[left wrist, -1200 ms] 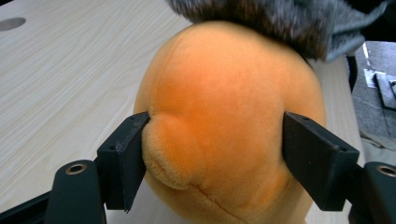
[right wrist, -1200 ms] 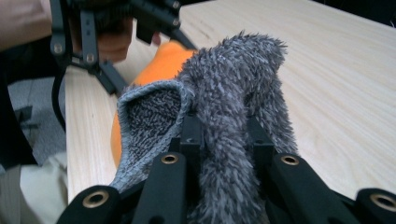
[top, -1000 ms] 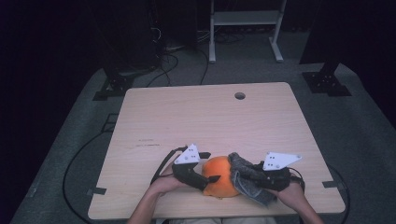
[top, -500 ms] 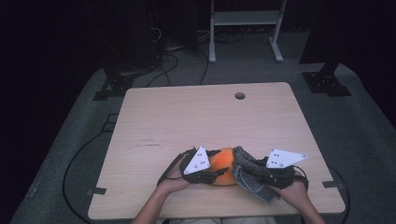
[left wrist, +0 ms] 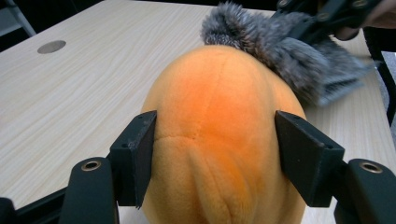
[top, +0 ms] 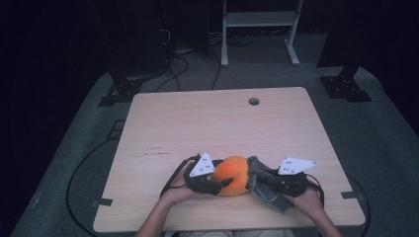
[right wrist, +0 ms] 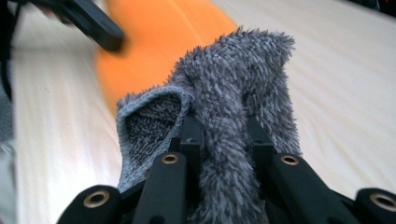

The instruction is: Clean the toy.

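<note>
high view: an orange plush toy [top: 233, 175], round and soft, lies near the near edge of a pale wood-grain table [top: 197, 123], a little right of the middle. a grey furry cloth [top: 264, 185] sits touching its right side. the left tongs [top: 213, 186] reach in from the toy's left, the right tongs [top: 257, 183] from its right, each topped by a white three-cornered plate. a round cable hole [top: 254, 101] is cut near the table's far edge. the table stands on grey carpet [top: 89, 148] in a dark room, with black cables [top: 173, 69] and a white metal frame [top: 259, 19] beyond it. no writing can be read.

left gripper view: the left tongs [left wrist: 215, 154] stand at a middling width with the plush between them, the flat black pads against its short, velvety pile; they have just been opening again. a stitched seam runs down the orange dome. the shaggy grey cloth [left wrist: 280, 44] lies behind it.

right gripper view: the right tongs [right wrist: 224, 140] are narrow, clamped on a fold of the cloth [right wrist: 233, 93], long fuzzy pile outside, knitted weave inside. the orange toy [right wrist: 154, 42] is blurred beyond.
</note>
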A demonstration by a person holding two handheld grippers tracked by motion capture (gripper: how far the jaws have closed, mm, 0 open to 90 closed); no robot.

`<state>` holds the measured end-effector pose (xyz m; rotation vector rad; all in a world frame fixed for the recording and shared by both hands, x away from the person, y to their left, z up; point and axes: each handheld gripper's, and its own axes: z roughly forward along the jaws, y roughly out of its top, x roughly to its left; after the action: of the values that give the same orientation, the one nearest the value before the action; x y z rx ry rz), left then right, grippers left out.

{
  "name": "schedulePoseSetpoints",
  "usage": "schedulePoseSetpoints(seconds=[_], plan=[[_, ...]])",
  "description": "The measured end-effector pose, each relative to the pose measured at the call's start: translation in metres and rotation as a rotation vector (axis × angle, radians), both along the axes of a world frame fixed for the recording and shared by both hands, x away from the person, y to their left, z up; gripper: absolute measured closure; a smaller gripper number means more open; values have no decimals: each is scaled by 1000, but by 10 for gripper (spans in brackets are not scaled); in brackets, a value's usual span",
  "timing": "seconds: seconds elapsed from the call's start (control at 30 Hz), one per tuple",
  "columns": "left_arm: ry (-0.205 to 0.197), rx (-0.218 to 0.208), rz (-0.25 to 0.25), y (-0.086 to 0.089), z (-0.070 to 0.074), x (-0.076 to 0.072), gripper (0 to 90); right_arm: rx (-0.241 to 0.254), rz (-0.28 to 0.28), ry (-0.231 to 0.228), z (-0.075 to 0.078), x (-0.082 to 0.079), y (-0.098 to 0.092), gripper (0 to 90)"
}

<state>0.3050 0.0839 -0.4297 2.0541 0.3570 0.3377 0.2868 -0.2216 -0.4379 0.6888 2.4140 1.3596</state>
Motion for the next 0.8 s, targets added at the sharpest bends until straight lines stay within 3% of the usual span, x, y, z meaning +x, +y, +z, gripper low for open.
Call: schedulePoseSetpoints(seconds=[0.1, 0.2, 0.3, 0.4, 0.5, 0.57, 0.63, 0.67, 0.73, 0.8], plan=[[7, -6, -13, 4, -1, -1, 326, -20, -24, 31, -5, 0, -12, 738], [8, -7, -31, 5, -2, -1, 327, 26, 1, 15, 2, -3, -14, 737], [0, 8, -63, 2, -2, -4, 333, 82, 39, -26, 18, -5, -4, 737], [-13, 29, -99, 0, -1, -8, 338, 107, 65, -57, 31, -1, 9, 737], [-15, 34, -107, 1, 1, -9, 333, 100, 69, -34, 30, 5, 17, 738], [26, 14, -94, 2, 6, -7, 250, 73, 74, -23, 23, 6, 23, 738], [73, -22, -63, 3, 11, -4, 174, 76, 78, -23, 21, 1, 25, 738], [87, -18, -46, 1, 11, -2, 151, 70, 80, -27, 21, -1, 25, 738], [116, 23, -57, -4, 7, -2, 139, 63, 86, -32, 21, -6, 23, 738], [84, 41, -70, -9, 3, -5, 213, 55, 79, -30, 20, -10, 21, 738]])
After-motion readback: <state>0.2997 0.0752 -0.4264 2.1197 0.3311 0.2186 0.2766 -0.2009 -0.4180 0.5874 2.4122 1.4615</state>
